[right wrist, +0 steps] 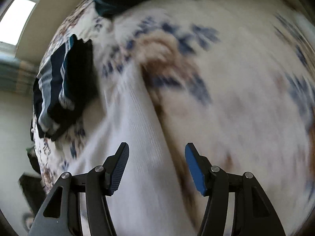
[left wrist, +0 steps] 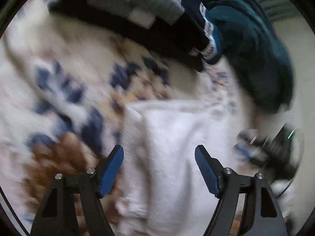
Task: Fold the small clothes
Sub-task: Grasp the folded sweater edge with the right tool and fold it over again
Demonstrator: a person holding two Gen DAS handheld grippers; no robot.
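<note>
Spread across the whole surface is a cream bedspread [left wrist: 65, 45] printed with blue and rust-brown flowers, and both views of it are smeared by blur. On it lies one white garment [left wrist: 173, 147], a soft ribbed knit with a finer ribbed band along its left edge in the left wrist view. It looks partly folded into a long strip, though the blur hides its exact outline. In the right wrist view the same white garment [right wrist: 137, 137] runs as a narrow band away from the camera.

Two grippers show. The left gripper [left wrist: 159, 153] hangs over the near part of the white cloth with its blue-padded fingers [left wrist: 111, 173] spread wide, nothing between them. The right gripper [right wrist: 157, 150] is likewise spread apart and empty, above the cloth's right edge.

Farther back sits one stack of folded dark clothes [left wrist: 137, 19], black and navy with grey and white stripes on top. Just beside it lies a loose heap of dark teal clothing [left wrist: 256, 55]. A pale wall [right wrist: 13, 127] and one bright window [right wrist: 21, 13] show beyond the bed.
</note>
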